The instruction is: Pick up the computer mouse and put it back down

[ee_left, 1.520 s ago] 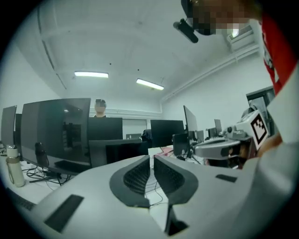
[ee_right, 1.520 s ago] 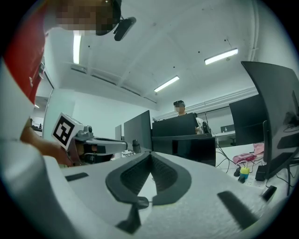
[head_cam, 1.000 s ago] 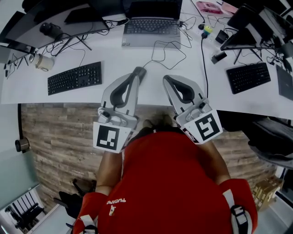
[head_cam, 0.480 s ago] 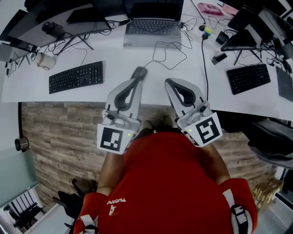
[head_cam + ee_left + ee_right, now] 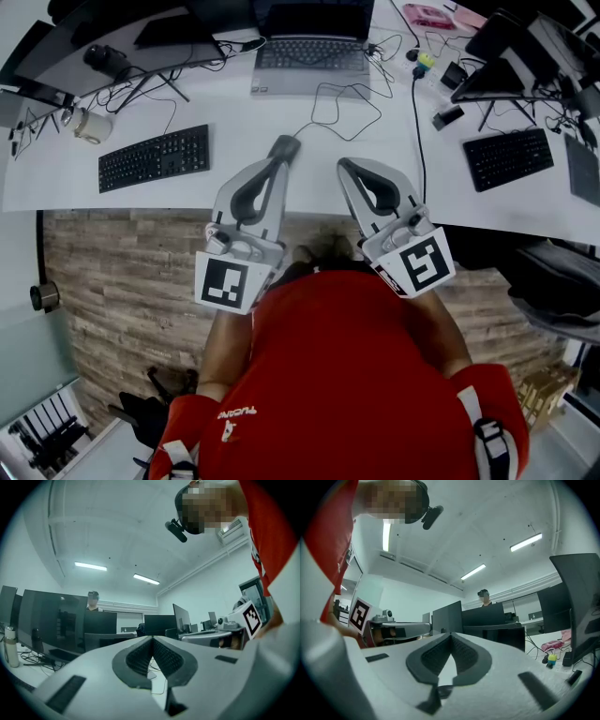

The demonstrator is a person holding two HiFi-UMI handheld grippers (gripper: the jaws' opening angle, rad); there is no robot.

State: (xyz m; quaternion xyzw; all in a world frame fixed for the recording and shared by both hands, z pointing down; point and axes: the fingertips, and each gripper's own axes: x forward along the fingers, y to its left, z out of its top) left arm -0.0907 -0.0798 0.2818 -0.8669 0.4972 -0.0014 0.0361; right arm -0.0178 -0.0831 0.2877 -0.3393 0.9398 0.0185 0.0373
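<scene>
A grey computer mouse (image 5: 287,144) lies on the white desk (image 5: 216,192), and its black cable (image 5: 347,103) loops back toward the laptop. My left gripper (image 5: 277,161) is shut and level. Its tip is right at the mouse's near end and hides part of it; I cannot tell whether they touch. In the left gripper view the left gripper (image 5: 152,638) has its ribbed pads closed together with nothing between them. My right gripper (image 5: 345,166) hovers to the right of the mouse, apart from it. In its own view the right gripper (image 5: 451,634) is also shut and empty.
A grey laptop (image 5: 309,52) sits at the back of the desk. There is a black keyboard (image 5: 153,157) to the left and another keyboard (image 5: 508,157) to the right. A mug (image 5: 86,127), monitors and tangled cables crowd the far edge. The desk's front edge runs under both grippers.
</scene>
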